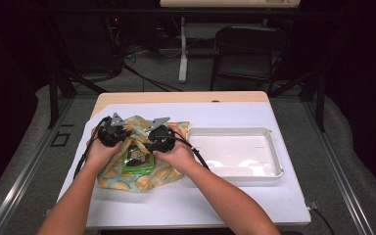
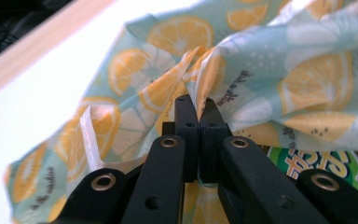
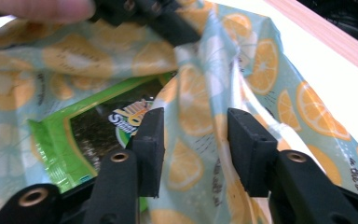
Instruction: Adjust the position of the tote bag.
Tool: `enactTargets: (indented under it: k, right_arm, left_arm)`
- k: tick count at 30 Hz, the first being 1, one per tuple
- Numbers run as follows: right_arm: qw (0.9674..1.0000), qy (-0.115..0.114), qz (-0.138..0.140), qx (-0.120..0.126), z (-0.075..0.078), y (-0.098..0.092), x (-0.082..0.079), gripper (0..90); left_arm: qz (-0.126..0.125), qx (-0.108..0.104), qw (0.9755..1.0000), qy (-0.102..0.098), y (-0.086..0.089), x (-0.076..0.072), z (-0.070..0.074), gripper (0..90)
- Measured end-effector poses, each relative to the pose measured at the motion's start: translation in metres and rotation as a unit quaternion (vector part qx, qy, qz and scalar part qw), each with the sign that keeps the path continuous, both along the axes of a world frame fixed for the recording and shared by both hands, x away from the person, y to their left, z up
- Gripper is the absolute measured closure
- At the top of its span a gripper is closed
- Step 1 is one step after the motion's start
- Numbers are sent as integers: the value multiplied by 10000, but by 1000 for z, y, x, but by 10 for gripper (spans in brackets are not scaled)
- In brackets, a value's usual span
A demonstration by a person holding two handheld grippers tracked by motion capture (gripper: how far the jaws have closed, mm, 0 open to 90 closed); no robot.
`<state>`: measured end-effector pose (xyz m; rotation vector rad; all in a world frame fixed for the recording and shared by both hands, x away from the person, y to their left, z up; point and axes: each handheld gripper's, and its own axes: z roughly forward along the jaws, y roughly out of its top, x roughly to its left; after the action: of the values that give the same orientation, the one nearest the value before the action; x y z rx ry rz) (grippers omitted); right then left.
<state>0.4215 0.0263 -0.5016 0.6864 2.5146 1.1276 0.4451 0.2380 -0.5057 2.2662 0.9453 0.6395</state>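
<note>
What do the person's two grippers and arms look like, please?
Both the left gripper and the right gripper are black, each topped by a grey three-cornered plate and trailing a black cable. Their flat black jaws hang on links with brass-coloured rivets. The forearms are bare, with no sleeves.

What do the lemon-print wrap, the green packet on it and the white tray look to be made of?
Lemon-print wrap: thin cloth, matte; it folds softly where the left gripper pinches it. Green packet: probably plastic film, glossy print. White tray: likely moulded plastic, smooth with a slight sheen.
</note>
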Motion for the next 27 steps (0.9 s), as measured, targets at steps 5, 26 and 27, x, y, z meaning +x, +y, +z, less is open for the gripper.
enactTargets:
  k: [5, 26, 27]
  right_arm:
    - [9987, -369, -43, -350, -5, 2, -3, 509]
    - [9969, 205, -563, -513, -31, -6, 26, 482]
    - [9968, 256, -562, -508, -32, -6, 27, 496]
  left_arm:
    - [113, -186, 9995, -238, 4, -4, 10, 897]
    - [92, -518, 9947, -889, 6, -18, 26, 898]
    - [89, -526, 9946, -886, 6, -18, 26, 898]
